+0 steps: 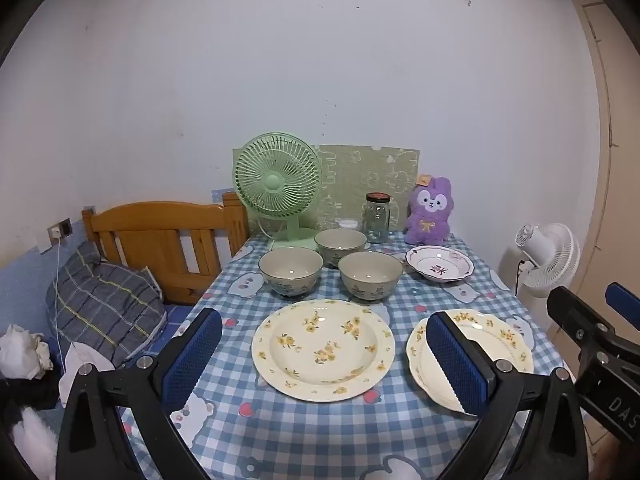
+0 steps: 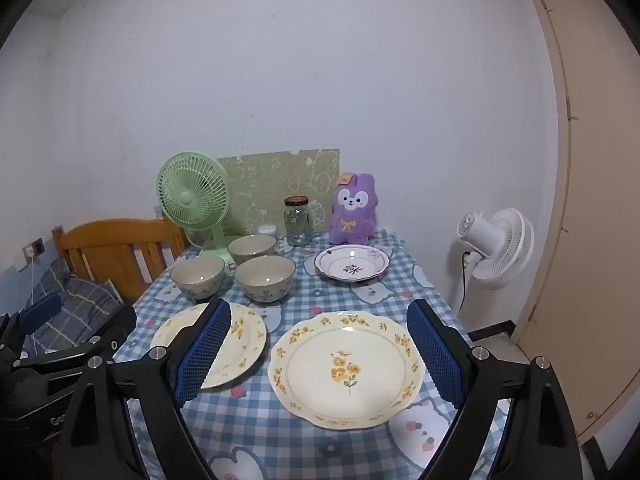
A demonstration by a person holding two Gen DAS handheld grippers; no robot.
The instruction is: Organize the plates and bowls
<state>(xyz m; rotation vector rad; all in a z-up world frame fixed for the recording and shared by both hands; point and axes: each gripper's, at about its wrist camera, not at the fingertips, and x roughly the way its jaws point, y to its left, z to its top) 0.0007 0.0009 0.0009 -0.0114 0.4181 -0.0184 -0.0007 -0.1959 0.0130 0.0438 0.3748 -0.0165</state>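
On the blue checked tablecloth (image 1: 320, 432) a round cream plate (image 1: 323, 350) with yellow flowers lies between the fingers of my left gripper (image 1: 322, 320), which hangs open above it. A scalloped yellow-flowered plate (image 2: 347, 368) lies to its right, under my open right gripper (image 2: 320, 308). Neither gripper holds anything. Behind the plates stand three grey-green bowls (image 1: 291, 270) (image 1: 341, 242) (image 1: 370, 274) in a cluster. A white dish with a purple flower (image 2: 351, 266) sits at the back right. My left gripper's right finger hides part of the scalloped plate (image 1: 500, 340).
Along the wall stand a green desk fan (image 1: 278, 184), a glass jar (image 1: 378, 218), a purple plush rabbit (image 1: 430, 212) and a green board (image 1: 368, 176). A wooden bed end (image 1: 160, 240) and pillow lie left of the table. A white floor fan (image 2: 500, 246) and a door (image 2: 592, 200) are to the right.
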